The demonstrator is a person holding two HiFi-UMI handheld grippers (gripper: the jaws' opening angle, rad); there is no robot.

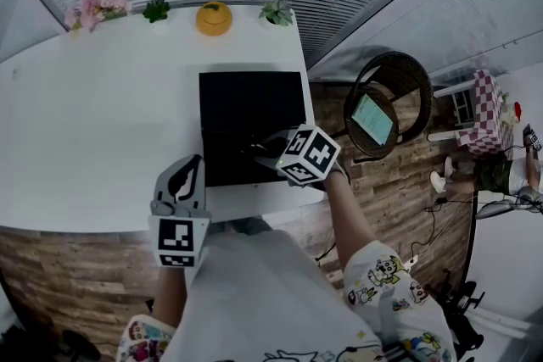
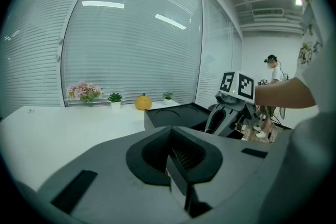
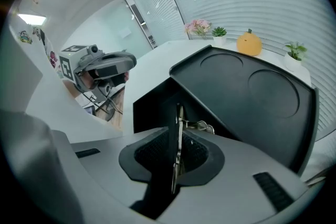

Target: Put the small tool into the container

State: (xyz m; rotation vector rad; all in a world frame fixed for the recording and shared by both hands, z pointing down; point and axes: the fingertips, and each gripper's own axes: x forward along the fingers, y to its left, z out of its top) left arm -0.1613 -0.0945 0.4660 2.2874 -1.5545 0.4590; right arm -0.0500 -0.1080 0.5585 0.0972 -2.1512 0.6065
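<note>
Here we are holding the right claw point(image 3: 177, 110) over the near edge of the black container point(image 3: 252, 86) on the white table point(image 1: 102, 131), grasping the small metal tool point(image 3: 179, 136) upright between its pads, while the left claw point(image 2: 176, 160) is hovering clenched and empty near the table's front edge.

Head view is no help with my right gripper point(image 1: 271, 152): its jaws sit tucked under the marker cube point(image 1: 310, 155), and I can't pick the small tool point(image 3: 179, 134) out there at all. The right gripper view only gets it edge-on, a thin metal sliver with a ring-ish bit behind, so the kind is anyone's guess. Whether it touches the container point(image 3: 247, 86), can't tell, it's black on black. The person point(image 1: 507, 172) at the head view's right edge is cut off. The second person point(image 2: 273, 70) in the left gripper view is too small to make out.
</note>
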